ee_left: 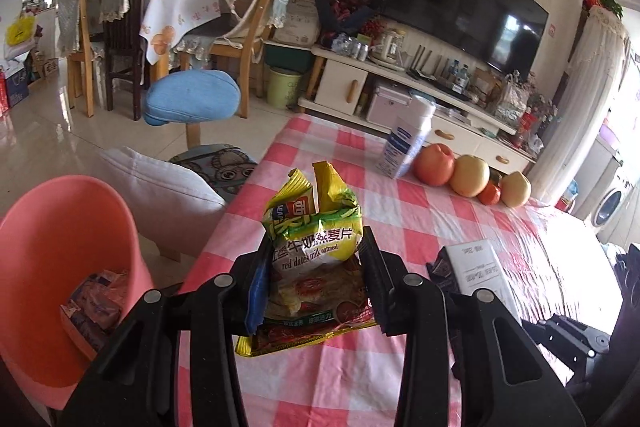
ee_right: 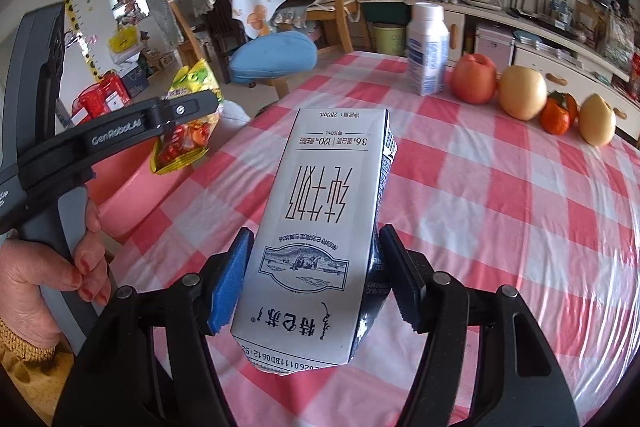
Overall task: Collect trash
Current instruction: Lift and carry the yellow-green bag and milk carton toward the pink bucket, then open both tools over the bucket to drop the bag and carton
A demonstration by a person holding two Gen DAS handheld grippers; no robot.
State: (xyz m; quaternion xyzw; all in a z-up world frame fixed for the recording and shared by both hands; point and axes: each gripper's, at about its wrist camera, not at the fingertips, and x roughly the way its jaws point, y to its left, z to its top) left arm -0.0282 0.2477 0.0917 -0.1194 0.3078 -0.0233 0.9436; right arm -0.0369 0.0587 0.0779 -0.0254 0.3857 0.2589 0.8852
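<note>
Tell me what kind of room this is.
Most likely a home living and dining room: a big TV over a low media cabinet, wooden dining chairs, and fruit on a checked tablecloth.

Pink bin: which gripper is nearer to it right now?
Left. The left gripper, clamped on the oatmeal packet, is at the table edge beside the pink bin. The right gripper straddles the milk carton farther in.

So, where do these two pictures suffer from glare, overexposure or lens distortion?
Left wrist view: daylight blows out the tablecloth at right, beside the milk carton; the television bows with the fisheye; dark vignette in the corners. Right wrist view: the plastic cover glares at the table's right edge; the milk carton stays sharp and readable.
</note>
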